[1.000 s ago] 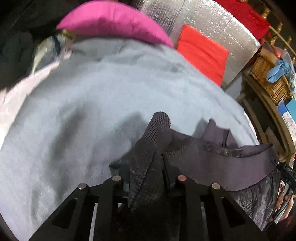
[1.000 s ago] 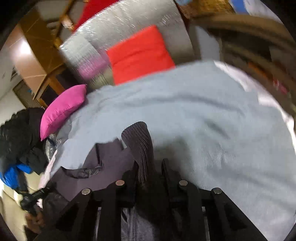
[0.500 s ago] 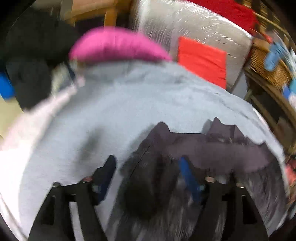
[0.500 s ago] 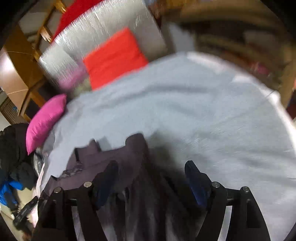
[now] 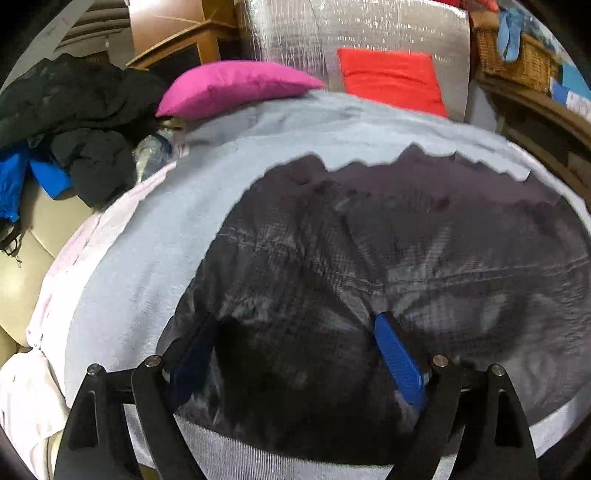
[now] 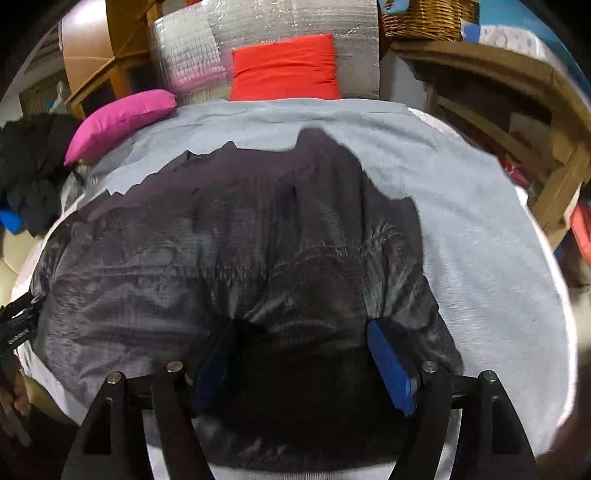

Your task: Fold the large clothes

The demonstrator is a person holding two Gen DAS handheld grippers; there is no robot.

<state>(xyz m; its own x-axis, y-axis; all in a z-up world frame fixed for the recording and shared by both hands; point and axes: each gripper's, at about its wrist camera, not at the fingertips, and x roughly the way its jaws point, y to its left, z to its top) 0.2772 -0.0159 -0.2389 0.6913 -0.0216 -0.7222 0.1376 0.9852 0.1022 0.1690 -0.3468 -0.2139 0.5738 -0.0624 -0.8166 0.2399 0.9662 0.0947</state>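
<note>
A dark grey quilted jacket [image 5: 388,258] lies spread flat on a light blue-grey blanket [image 5: 155,236], with its jagged far edge toward the cushions. It also shows in the right wrist view [image 6: 229,251] on the blanket [image 6: 480,229]. My left gripper [image 5: 295,332] is open, its blue pads wide apart just above the jacket's near part. My right gripper [image 6: 299,339] is open in the same way over the jacket's near edge. Neither gripper holds cloth.
A pink pillow [image 5: 229,85] and a red cushion [image 5: 388,77] lie at the back against a silver padded board [image 5: 369,26]. A pile of dark and blue clothes [image 5: 62,122] is at the left. A wicker basket [image 5: 517,55] and wooden shelving [image 6: 517,110] stand at the right.
Both grippers were shut on the jacket's ribbed cuffs, then opened and let go. The jacket now lies spread out flat, and both grippers have pulled back toward its near edge.
</note>
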